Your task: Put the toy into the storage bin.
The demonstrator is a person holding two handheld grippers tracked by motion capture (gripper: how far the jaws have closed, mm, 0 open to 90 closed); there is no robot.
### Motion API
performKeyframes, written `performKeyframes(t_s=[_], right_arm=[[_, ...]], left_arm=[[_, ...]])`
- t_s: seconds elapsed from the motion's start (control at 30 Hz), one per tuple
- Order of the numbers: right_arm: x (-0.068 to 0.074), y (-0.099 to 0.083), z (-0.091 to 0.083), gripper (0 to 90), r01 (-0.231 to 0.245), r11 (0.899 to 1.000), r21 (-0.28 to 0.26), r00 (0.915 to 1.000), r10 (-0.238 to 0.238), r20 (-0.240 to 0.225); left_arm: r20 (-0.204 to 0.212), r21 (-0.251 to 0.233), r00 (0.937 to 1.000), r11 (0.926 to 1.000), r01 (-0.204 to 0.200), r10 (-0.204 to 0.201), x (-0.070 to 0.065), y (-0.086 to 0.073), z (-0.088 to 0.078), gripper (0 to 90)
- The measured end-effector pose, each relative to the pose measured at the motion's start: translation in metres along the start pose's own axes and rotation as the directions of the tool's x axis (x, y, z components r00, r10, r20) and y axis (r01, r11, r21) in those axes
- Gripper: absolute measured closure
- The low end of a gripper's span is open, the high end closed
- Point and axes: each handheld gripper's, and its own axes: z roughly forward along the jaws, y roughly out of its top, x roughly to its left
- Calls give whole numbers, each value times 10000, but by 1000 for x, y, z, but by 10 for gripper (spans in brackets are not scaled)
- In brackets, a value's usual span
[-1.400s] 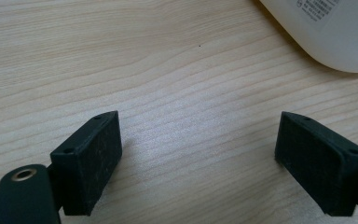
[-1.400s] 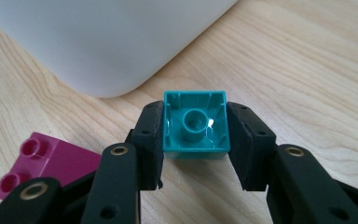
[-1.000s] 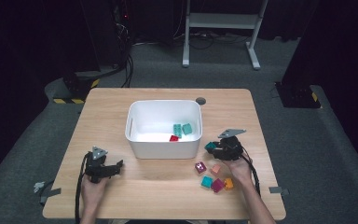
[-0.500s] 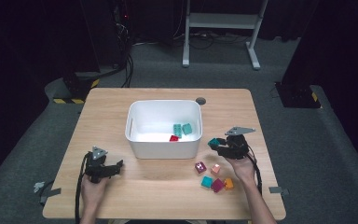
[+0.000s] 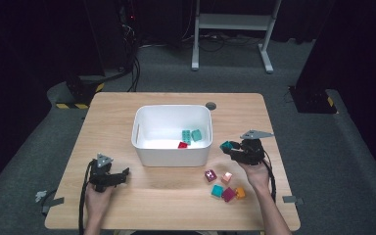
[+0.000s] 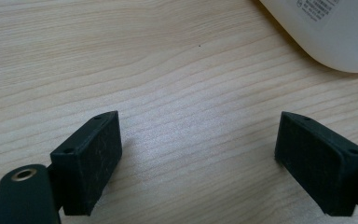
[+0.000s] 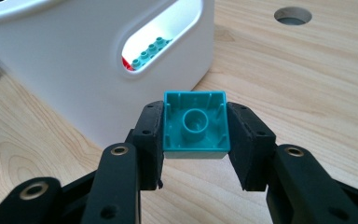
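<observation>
Wooden table (image 5: pixel 176 205); white bin (image 5: pixel 172 157) at centre holds teal and red blocks. Left gripper (image 5: pixel 118 177) rests on table left of bin, jaws wide apart. Right gripper (image 5: pixel 229 148) right of bin, above table, clamped on teal block (image 7: pixel 195 122), hollow underside facing the camera. Five loose blocks (image 5: pixel 223 185) near it.

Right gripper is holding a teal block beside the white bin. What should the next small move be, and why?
Probably lift the right gripper a little higher and carry it left over the white bin's rim. Its jaws are clamped on the teal block, which sits beside the bin's outer wall, below the rim. Teal and red blocks already lie inside, so that is likely where it goes.
</observation>
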Motion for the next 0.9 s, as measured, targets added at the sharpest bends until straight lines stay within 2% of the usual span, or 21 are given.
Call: performKeyframes(t_s=[0.2,0.57,0.9], right_arm=[[3,5,-3,589,91,9999,-140,9999,-92,-117],[6,15,-16,589,-126,9980,-617,9993,104,-351],[13,28,-25,589,145,9959,-897,9994,-173,-304]], left_arm=[[-4,-6,10000,10000,6,-6,0,0,0,147],[-6,-5,10000,10000,-1,1,0,0,0,147],[-3,-9,10000,10000,2,-2,0,0,0,147]])
